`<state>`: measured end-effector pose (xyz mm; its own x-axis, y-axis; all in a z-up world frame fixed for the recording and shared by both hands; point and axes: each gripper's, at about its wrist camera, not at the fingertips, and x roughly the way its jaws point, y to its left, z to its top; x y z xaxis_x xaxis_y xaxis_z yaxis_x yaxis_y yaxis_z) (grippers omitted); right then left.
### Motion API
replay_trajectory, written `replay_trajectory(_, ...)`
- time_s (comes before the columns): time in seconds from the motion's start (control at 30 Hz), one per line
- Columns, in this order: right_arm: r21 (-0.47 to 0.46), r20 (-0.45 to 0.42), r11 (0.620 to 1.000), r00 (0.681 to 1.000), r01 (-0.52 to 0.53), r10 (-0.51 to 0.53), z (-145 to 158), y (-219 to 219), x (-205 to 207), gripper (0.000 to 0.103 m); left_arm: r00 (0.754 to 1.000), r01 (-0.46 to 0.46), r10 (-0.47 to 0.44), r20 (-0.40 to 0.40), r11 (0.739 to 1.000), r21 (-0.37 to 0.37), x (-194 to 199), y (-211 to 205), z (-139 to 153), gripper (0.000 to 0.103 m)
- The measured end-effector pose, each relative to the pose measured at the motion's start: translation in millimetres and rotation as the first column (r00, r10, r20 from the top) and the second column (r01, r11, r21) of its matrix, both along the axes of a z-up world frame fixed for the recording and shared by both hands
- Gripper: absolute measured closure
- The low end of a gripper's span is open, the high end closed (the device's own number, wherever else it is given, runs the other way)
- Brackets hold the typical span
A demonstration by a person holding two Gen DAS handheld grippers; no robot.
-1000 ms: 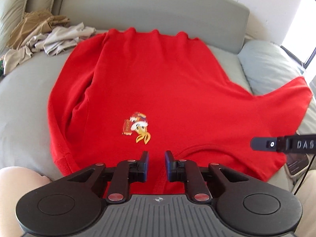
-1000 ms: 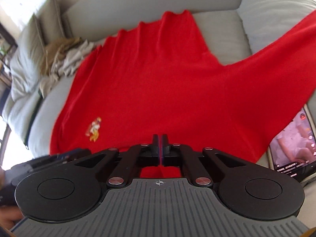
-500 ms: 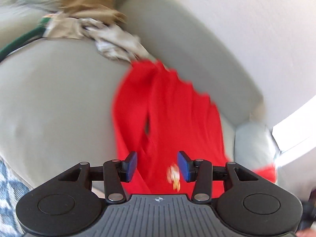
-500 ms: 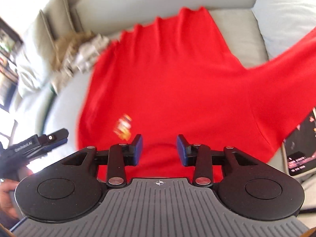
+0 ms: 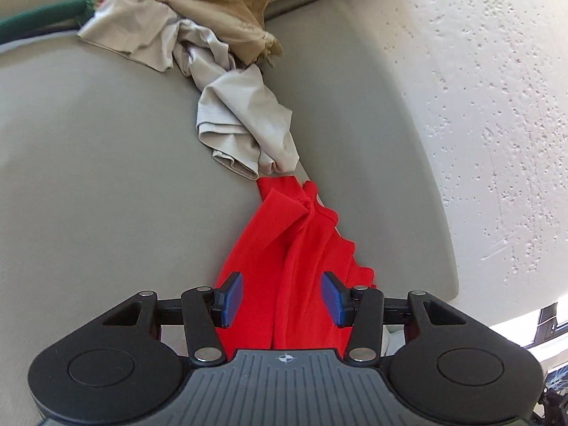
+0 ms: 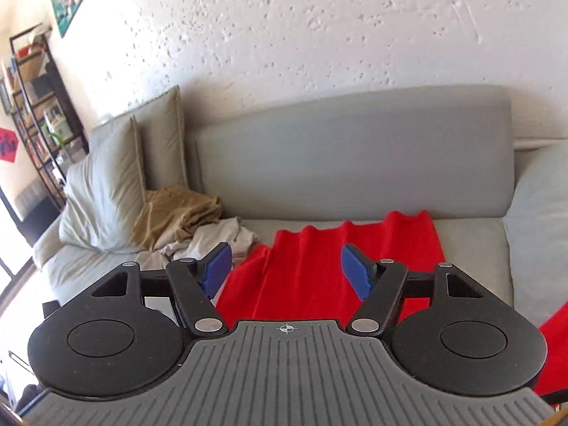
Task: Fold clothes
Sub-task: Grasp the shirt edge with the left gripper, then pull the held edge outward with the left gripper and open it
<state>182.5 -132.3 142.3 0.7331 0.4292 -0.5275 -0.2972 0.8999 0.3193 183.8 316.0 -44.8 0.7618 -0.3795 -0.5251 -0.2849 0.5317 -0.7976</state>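
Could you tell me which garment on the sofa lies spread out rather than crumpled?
The red shirt, spread across the seat; the beige garment and tan garment are crumpled.

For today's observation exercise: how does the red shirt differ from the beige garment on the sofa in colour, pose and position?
The red shirt is bright red; the beige garment is pale. The red shirt lies spread across the seat with ripples at its far edge; the beige garment is crumpled in a heap. The red shirt sits mid-seat, ahead of both open hand-held grippers; the beige garment lies off to the left beside a tan cloth. Both rest unfolded on the grey sofa.
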Motion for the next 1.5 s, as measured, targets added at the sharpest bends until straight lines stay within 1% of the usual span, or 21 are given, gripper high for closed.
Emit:
replay_trajectory(0.1,0.03,-0.046,1.0,0.999,-0.002,0.003,-19,7,22,0.035,1.0,-0.005,0.005,-0.013,1.0,-0.018,50,7,-20,0.058)
replay_trajectory(0.2,0.061,-0.058,0.998,0.998,-0.009,0.012,-40,8,31,0.036,0.996,-0.078,0.077,-0.048,0.996,-0.03,96,18,-44,0.058)
replay_trajectory(0.27,0.065,-0.054,0.998,0.999,0.005,-0.001,-52,5,34,0.036,0.992,-0.093,0.092,-0.083,0.995,-0.02,124,20,-61,0.06)
replay_trajectory(0.3,0.066,-0.053,0.998,0.999,0.015,-0.011,-57,3,35,0.036,0.992,-0.084,0.082,-0.097,0.996,-0.019,136,18,-68,0.064)
replay_trajectory(0.4,0.085,-0.071,0.995,0.997,0.046,-0.04,-70,-9,38,0.036,0.993,-0.03,0.024,-0.117,0.998,-0.051,166,9,-87,0.069)
replay_trajectory(0.5,0.079,-0.086,0.993,0.993,0.084,-0.077,-78,-24,39,0.036,0.993,-0.038,0.029,-0.117,0.996,-0.077,183,4,-95,0.067)
replay_trajectory(0.57,0.074,-0.095,0.992,0.991,0.098,-0.091,-81,-30,37,0.036,0.992,-0.04,0.031,-0.123,0.997,-0.071,188,3,-96,0.068)
replay_trajectory(0.6,0.073,-0.099,0.992,0.991,0.101,-0.094,-81,-31,36,0.036,0.991,-0.039,0.031,-0.131,0.998,-0.059,190,3,-96,0.075)
replay_trajectory(0.63,0.072,-0.104,0.992,0.99,0.105,-0.097,-82,-33,35,0.036,0.989,-0.037,0.031,-0.144,0.999,-0.04,190,3,-95,0.089)
replay_trajectory(0.67,0.07,-0.109,0.992,0.989,0.108,-0.1,-83,-35,34,0.036,0.988,-0.034,0.03,-0.154,0.999,-0.023,190,4,-94,0.091)
replay_trajectory(0.7,0.069,-0.113,0.991,0.988,0.112,-0.104,-84,-37,33,0.036,0.989,-0.031,0.03,-0.146,1.0,0.0,188,4,-89,0.096)
replay_trajectory(0.73,0.068,-0.118,0.991,0.987,0.115,-0.107,-85,-39,32,0.036,0.991,-0.028,0.033,-0.127,0.999,0.038,185,4,-82,0.1)
replay_trajectory(0.8,0.066,-0.125,0.991,0.986,0.12,-0.111,-86,-42,29,0.036,0.997,-0.026,0.036,-0.07,0.99,0.14,174,2,-58,0.101)
replay_trajectory(0.9,0.075,-0.107,0.992,0.99,0.102,-0.093,-74,-42,17,0.036,0.999,-0.032,0.021,0.048,0.972,0.234,148,8,-12,0.101)
replay_trajectory(1.0,0.095,-0.071,0.992,0.994,0.086,-0.079,-58,-40,1,0.036,0.987,-0.04,-0.013,0.16,0.946,0.321,114,19,40,0.101)
replay_trajectory(1.1,0.115,-0.035,0.991,0.997,0.069,-0.066,-42,-37,-16,0.036,0.966,-0.068,-0.038,0.257,0.917,0.392,73,34,93,0.101)
replay_trajectory(1.2,0.145,-0.001,0.988,0.999,0.045,-0.046,-27,-33,-35,0.036,0.941,-0.143,-0.007,0.338,0.899,0.414,41,55,138,0.101)
replay_trajectory(1.33,0.173,0.039,0.985,0.999,0.01,-0.017,-11,-23,-54,0.036,0.899,-0.246,0.041,0.436,0.87,0.427,-1,83,192,0.101)
replay_trajectory(1.43,0.19,0.067,0.981,0.998,-0.021,0.009,1,-13,-66,0.036,0.89,-0.306,0.075,0.449,0.828,0.47,-30,104,212,0.101)
replay_trajectory(1.47,0.192,0.072,0.981,0.997,-0.03,0.016,4,-9,-68,0.036,0.893,-0.319,0.091,0.441,0.82,0.475,-39,113,213,0.101)
replay_trajectory(1.5,0.202,0.07,0.979,0.997,-0.04,0.027,5,-4,-68,0.036,0.895,-0.327,0.109,0.432,0.819,0.471,-45,121,212,0.101)
